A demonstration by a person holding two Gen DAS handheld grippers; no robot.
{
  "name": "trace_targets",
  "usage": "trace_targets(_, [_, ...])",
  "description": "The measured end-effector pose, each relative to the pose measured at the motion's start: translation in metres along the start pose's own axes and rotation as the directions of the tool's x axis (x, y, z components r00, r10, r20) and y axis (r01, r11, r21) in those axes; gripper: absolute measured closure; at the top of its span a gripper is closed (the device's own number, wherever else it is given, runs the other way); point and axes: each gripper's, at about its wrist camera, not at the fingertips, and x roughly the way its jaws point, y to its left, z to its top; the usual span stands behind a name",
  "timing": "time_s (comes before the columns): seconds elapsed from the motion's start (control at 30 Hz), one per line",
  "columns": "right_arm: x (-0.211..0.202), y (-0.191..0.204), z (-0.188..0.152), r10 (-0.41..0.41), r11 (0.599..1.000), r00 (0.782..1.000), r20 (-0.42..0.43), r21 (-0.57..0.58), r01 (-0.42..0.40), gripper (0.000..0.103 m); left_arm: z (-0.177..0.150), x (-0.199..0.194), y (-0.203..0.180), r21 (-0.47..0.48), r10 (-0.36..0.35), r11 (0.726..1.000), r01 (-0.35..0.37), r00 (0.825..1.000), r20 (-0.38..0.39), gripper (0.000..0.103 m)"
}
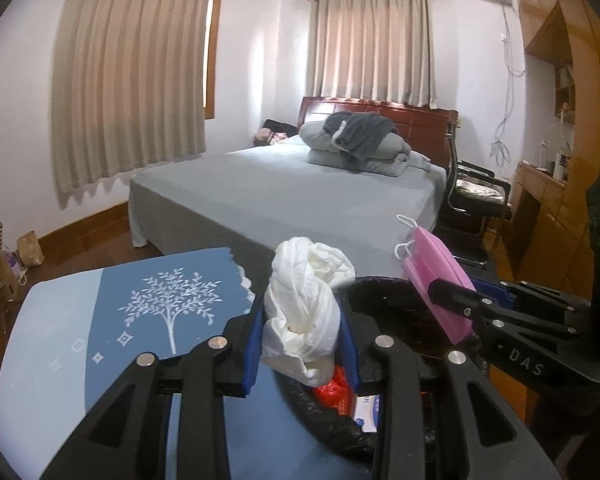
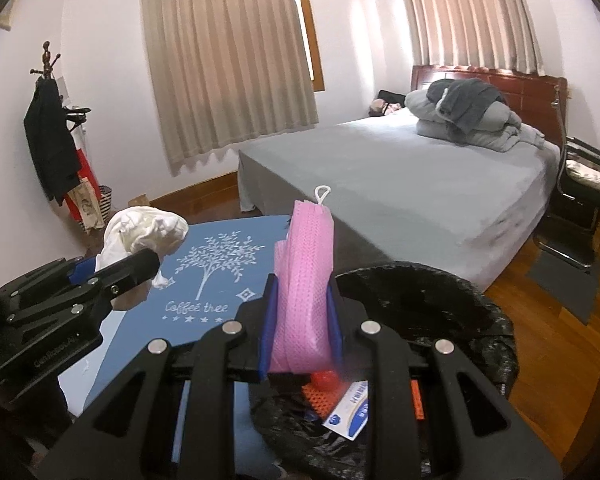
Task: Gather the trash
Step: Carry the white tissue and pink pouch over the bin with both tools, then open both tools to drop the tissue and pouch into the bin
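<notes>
Two grippers, each loaded, hover by one bin. Largest first: grey bed (image 2: pixel 400 176) at 12 o'clock, unrelated. Blue worktop (image 1: pixel 60 320) at 9 o'clock of the black-bagged trash bin (image 2: pixel 496 320), which already holds red and printed scraps. Left gripper (image 1: pixel 300 344): jaws clamped on a crumpled white plastic bag (image 1: pixel 308 304), poised at the bin's 9 o'clock rim. Right gripper (image 2: pixel 300 336): jaws pinched on a folded pink face mask (image 2: pixel 304 280), upright, ear loop on top, at the rim's near edge. Both appear carried high to clear the rim; release seems next.
</notes>
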Motion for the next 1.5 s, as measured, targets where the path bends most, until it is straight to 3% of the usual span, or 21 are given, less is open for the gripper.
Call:
trace_targets(0.77, [-0.011,-0.064,-0.016,-0.135,0.988,0.991,-0.005,0.074,0.135,0.081,0.005,0.045,-0.06,0.075,-0.119,0.99,0.121,0.992,-0.039,0.07])
trace_targets(1.5, [0.029,-0.107,-0.028,-0.181,0.975,0.98,-0.083,0.119,0.19,0.081,-0.004,0.109,-0.077,0.091,-0.15,0.983,0.161,0.982,-0.116,0.07])
